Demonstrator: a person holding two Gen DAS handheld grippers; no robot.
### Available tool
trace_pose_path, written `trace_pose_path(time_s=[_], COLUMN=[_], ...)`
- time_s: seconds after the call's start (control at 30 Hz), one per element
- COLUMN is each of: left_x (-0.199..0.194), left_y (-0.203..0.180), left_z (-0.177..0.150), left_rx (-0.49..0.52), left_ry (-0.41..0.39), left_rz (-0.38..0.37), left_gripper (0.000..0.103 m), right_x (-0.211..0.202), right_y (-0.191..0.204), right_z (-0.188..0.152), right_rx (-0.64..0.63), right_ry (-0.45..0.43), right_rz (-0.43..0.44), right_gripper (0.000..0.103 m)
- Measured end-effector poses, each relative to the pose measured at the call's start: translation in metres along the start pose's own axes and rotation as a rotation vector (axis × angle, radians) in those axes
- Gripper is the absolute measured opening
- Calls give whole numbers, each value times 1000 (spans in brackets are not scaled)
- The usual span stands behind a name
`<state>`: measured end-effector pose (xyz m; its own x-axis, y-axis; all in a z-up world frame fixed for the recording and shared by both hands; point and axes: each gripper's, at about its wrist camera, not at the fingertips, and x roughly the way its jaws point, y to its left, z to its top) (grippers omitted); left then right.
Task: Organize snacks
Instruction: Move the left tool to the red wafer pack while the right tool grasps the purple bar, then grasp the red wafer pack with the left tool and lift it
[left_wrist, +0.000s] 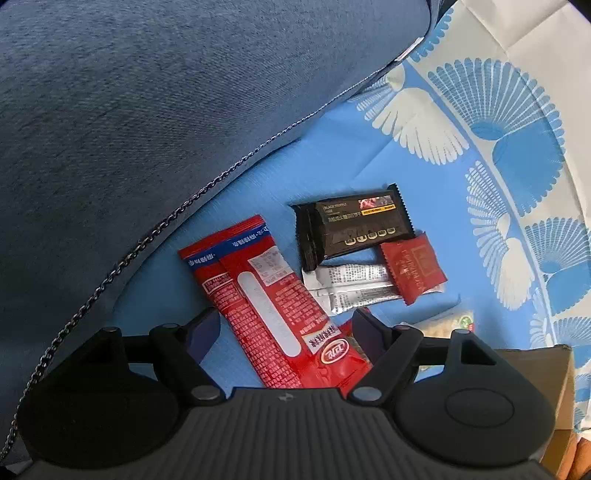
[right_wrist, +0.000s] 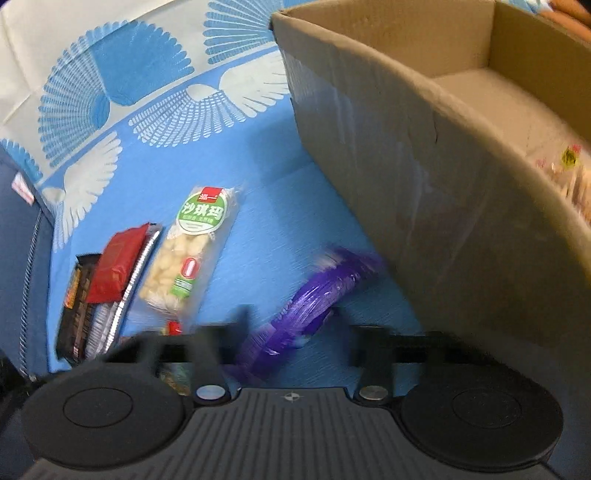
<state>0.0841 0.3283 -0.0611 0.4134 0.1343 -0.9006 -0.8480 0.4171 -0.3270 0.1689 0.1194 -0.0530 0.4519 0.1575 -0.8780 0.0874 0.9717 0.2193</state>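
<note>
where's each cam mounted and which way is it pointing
Left wrist: sits on the left gripper, looking steeply down at a red packet between its open fingers, beside a blue cushion.
Right wrist: sits on the right gripper, blurred, looking down at a purple packet beside a cardboard box.
Shared: the black packet, small red packet and blue cloth.

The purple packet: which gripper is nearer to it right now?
Right. The purple packet lies between the right gripper's blurred fingers. The left gripper is open over the long red packet instead; the purple one is not visible in its view.
</note>
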Motion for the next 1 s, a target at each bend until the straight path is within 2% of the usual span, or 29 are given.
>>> trace_pose_path(time_s=[0.17,0.23,0.33,0.37,0.4,0.43,0.5,0.57,0.67,0.77,0.87,0.93,1.0], left_x=[4,4,-2,-5,-8,-12,-19,-27,-38,-40,-36,-33,-31], left_y=[-1,-2,-7,-8,-9,-11,-13,-17,-24,-32,-35,-33,-29], left_z=[1,1,1,1,1,1,1,2,-2,-8,-12,-11,-7], left_rx=[58,81,152,177,200,224,263,311,391,482,522,497,454], left_ry=[11,10,-12,-26,-38,-49,-73,-95,-100,-46,-15,-14,-16], left_rz=[41,41,39,35,26,17,7,-27,-122,-219,-210,-165,-146], left_gripper=[81,75,55,40,32,30,18,14,11,11,13,18,40], right_x=[-5,-14,-34,-39,-45,-48,-52,-53,-53,-49,-45,-47,-47], right_y=[7,9,15,18,18,18,16,12,7,-1,-5,-6,-9], right_z=[-8,-10,-9,-9,-11,-12,-14,-19,-32,-43,-45,-44,-41], right_rx=[-143,-191,-287,-330,-362,-392,-442,-496,-586,-622,-625,-621,-611], right_ry=[-28,-49,-82,-80,-80,-70,-16,43,94,125,142,152,163], right_rz=[15,38,120,154,181,204,263,312,335,323,319,317,322], right_gripper=[14,13,13,13,14,14,14,14,14,14,14,18,19])
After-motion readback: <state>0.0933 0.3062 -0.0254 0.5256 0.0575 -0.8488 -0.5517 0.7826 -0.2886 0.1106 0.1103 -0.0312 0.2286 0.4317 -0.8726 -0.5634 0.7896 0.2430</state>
